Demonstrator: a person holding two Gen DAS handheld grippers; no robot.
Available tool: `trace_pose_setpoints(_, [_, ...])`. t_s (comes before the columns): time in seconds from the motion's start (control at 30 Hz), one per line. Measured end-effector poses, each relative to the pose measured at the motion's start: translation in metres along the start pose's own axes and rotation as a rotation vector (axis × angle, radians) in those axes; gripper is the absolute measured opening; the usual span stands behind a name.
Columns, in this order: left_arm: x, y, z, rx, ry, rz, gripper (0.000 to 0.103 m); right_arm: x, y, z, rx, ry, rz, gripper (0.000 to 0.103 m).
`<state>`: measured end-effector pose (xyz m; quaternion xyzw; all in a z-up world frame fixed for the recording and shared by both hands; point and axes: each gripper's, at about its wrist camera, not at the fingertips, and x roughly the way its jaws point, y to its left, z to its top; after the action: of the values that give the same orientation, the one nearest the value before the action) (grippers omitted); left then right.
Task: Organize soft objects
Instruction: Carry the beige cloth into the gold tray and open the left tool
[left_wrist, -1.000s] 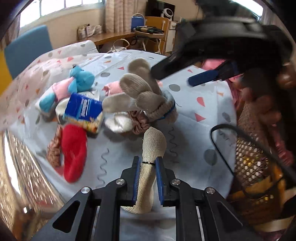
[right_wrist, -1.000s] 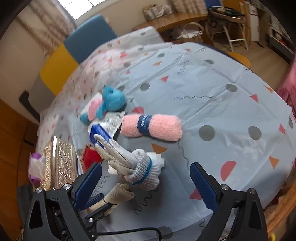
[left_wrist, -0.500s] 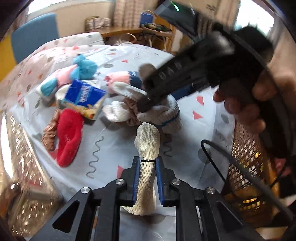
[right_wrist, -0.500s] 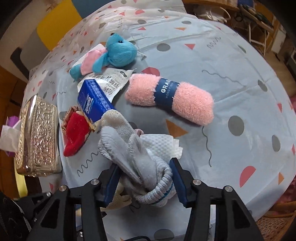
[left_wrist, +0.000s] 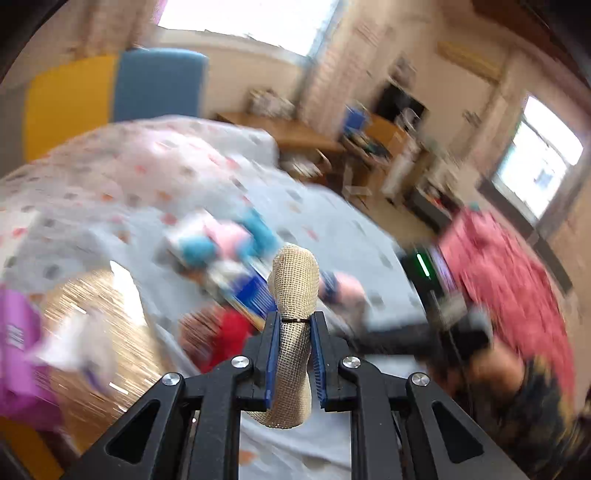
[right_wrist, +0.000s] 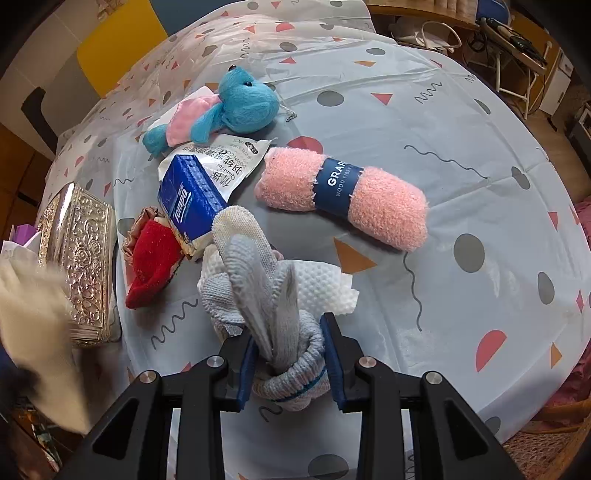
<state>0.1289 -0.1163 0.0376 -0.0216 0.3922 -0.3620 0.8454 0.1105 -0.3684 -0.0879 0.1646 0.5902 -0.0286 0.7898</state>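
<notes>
My left gripper (left_wrist: 294, 325) is shut on a beige mesh cloth roll (left_wrist: 294, 295) and holds it up above the table; that view is blurred. My right gripper (right_wrist: 288, 349) is shut on a bundle of grey knit gloves (right_wrist: 266, 295) at the table's near side. On the table lie a pink rolled towel with a blue band (right_wrist: 341, 197), a blue and pink plush toy (right_wrist: 229, 109), a red sock (right_wrist: 151, 258) and a white paper towel (right_wrist: 321, 286).
A blue tissue pack (right_wrist: 190, 195) lies on a white wrapper (right_wrist: 229, 168). An ornate gold tissue box (right_wrist: 83, 254) stands at the table's left edge. A blurred cream cloth (right_wrist: 33, 325) shows at the far left. The polka-dot tablecloth (right_wrist: 461, 166) covers the round table.
My right gripper has closed on the grey gloves. My left gripper has swung up and to the left with the beige roll, so its view now blurs toward the gold box.
</notes>
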Motion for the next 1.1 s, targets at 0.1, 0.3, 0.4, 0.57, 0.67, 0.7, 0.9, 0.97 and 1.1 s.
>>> trace_pose_setpoints(0.1, [-0.028, 0.041, 0.026, -0.089, -0.084, 0.099, 0.017, -0.001, -0.001, 0.001, 0.013, -0.01, 0.013, 0.032])
trace_pose_setpoints(0.3, [-0.092, 0.139, 0.023, -0.287, -0.196, 0.299, 0.017, -0.005, -0.001, -0.001, 0.009, -0.022, 0.034, 0.031])
trace_pose_setpoints(0.4, [-0.119, 0.186, -0.002, -0.382, -0.233, 0.381, 0.017, -0.006, 0.0, -0.001, 0.009, -0.025, 0.033, 0.031])
trace_pose_setpoints(0.57, [-0.136, 0.238, -0.066, -0.493, -0.192, 0.49, 0.017, -0.007, 0.0, -0.001, 0.009, -0.032, 0.034, 0.031])
trace_pose_setpoints(0.67, [-0.122, 0.26, -0.095, -0.566, -0.137, 0.5, 0.018, -0.008, 0.0, -0.001, 0.018, -0.04, 0.032, 0.031])
trace_pose_setpoints(0.7, [-0.117, 0.264, -0.104, -0.576, -0.115, 0.511, 0.018, -0.008, 0.0, -0.001, 0.019, -0.044, 0.034, 0.031])
trace_pose_setpoints(0.9, [-0.103, 0.257, -0.124, -0.602, -0.067, 0.534, 0.05, -0.016, -0.004, -0.003, 0.044, -0.086, 0.072, 0.028])
trace_pose_setpoints(0.97, [-0.108, 0.249, -0.127, -0.584, -0.086, 0.533, 0.053, -0.02, -0.004, -0.005, 0.049, -0.107, 0.077, 0.028])
trace_pose_setpoints(1.1, [-0.117, 0.228, -0.134, -0.527, -0.1, 0.558, 0.053, -0.031, 0.002, -0.01, 0.054, -0.141, 0.101, 0.028])
